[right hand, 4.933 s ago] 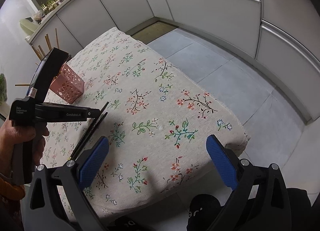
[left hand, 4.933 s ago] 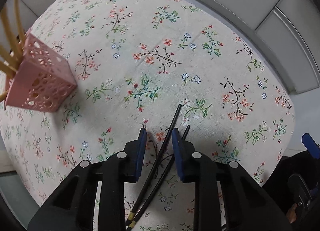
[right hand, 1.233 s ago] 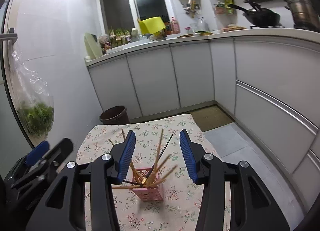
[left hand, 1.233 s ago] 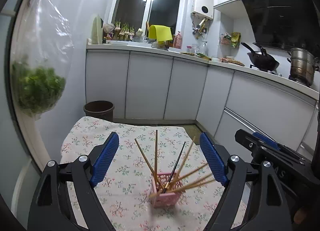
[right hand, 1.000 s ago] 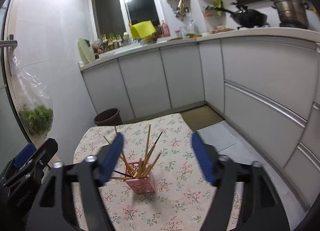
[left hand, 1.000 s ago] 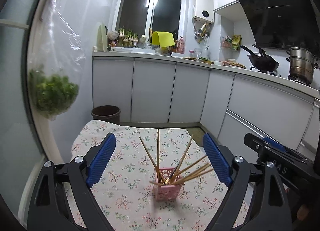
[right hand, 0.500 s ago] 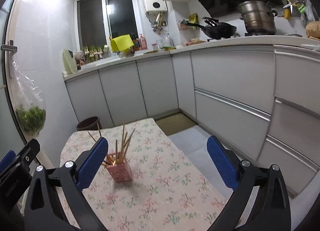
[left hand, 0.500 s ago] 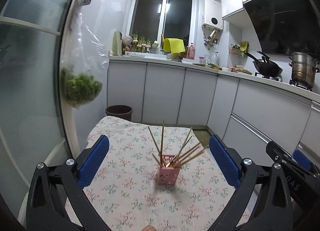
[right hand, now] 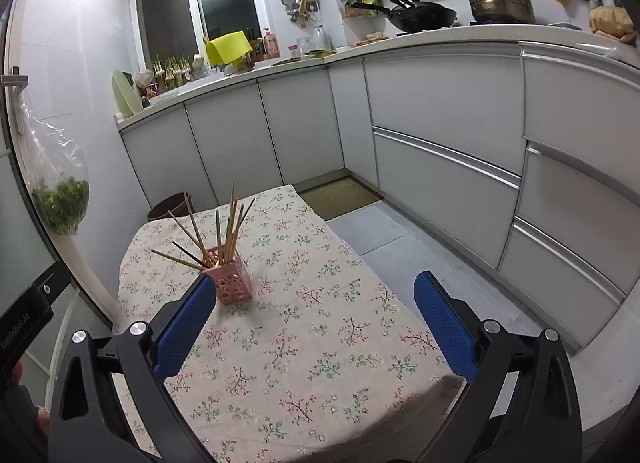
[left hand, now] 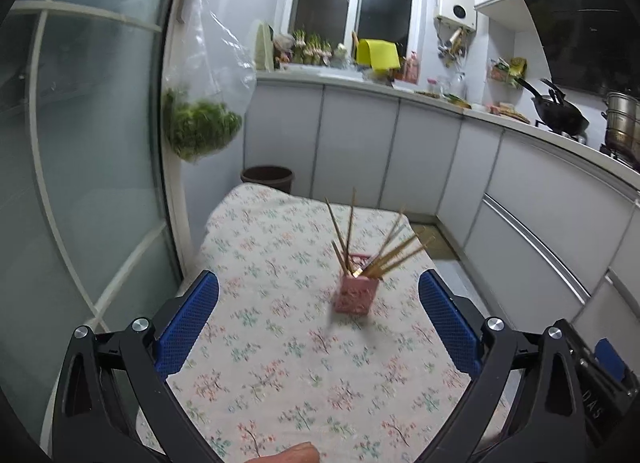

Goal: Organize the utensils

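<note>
Looks close to done, judging by how things lie: every chopstick in sight, the wooden chopsticks (right hand: 224, 231) and a dark one among them, stands in the pink perforated holder (right hand: 231, 278), and no loose utensil shows on the floral tablecloth (right hand: 320, 327) in either wrist view. Nothing obvious left to gather, though the near edge of the table sits hidden behind the gripper frames. Holder resting upright on the cloth, toward 12 o'clock from the left gripper (left hand: 318, 327) and toward 10 o'clock from the right gripper (right hand: 316, 327), well apart from both. Sticks seated with their lower ends in the cup, long axes running upward and fanning out: in the right wrist view a few near vertical toward 12 o'clock, several leaning out to about 10 o'clock, one slim tip toward 1 o'clock. In the left wrist view, somewhat blurred, the lean goes mostly toward 1 and 2 o'clock. Both claws spread as wide as they go, blue pads (left hand: 188, 321) far apart, nothing between them, nothing held.
</note>
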`<action>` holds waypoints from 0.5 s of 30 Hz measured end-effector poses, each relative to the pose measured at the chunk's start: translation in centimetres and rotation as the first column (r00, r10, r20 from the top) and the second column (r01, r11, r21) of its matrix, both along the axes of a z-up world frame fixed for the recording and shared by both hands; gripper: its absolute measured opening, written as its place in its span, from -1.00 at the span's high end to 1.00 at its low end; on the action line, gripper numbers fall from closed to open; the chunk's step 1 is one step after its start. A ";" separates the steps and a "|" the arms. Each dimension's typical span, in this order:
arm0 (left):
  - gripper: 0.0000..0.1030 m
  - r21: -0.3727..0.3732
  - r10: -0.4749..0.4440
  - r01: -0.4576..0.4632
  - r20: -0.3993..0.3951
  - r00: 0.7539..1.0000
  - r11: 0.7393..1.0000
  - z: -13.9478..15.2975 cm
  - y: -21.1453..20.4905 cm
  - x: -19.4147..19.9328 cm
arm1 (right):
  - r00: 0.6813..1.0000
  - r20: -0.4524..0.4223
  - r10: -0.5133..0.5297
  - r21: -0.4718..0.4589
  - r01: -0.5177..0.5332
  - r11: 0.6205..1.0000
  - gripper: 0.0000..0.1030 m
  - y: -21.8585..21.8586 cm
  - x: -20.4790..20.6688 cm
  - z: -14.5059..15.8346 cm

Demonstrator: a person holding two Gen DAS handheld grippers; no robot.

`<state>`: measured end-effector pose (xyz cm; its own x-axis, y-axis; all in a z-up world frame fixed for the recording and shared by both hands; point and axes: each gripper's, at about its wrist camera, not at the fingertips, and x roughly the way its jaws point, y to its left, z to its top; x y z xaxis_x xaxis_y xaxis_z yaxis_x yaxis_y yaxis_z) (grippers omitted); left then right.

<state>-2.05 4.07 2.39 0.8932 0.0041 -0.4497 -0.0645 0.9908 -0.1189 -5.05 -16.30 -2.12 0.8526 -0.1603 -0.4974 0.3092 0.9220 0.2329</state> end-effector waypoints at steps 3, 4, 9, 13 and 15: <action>-0.86 0.007 0.008 -0.008 -0.003 1.000 1.000 0.1 0.0 -0.2 | 1.000 -0.009 -0.003 -0.001 0.003 1.000 -0.87 -0.3 -0.3 0.0; -0.86 0.013 0.013 -0.013 0.002 1.000 1.000 0.2 -0.1 -0.4 | 1.000 -0.012 -0.003 -0.004 0.003 1.000 -0.87 -0.3 -0.3 0.1; -0.86 0.032 0.012 -0.013 0.012 1.000 0.999 0.4 -0.5 -0.9 | 1.000 -0.009 0.003 -0.023 -0.004 1.000 -0.87 0.1 -0.5 0.4; -0.86 0.042 0.015 -0.016 0.013 1.000 0.999 0.4 -0.6 -0.9 | 1.000 0.001 -0.003 -0.022 0.003 1.000 -0.87 0.1 -0.5 0.9; -0.86 0.045 0.011 -0.012 0.009 1.000 0.999 0.3 -0.6 -0.9 | 1.000 0.000 0.000 -0.020 0.000 1.000 -0.87 0.1 -0.5 1.0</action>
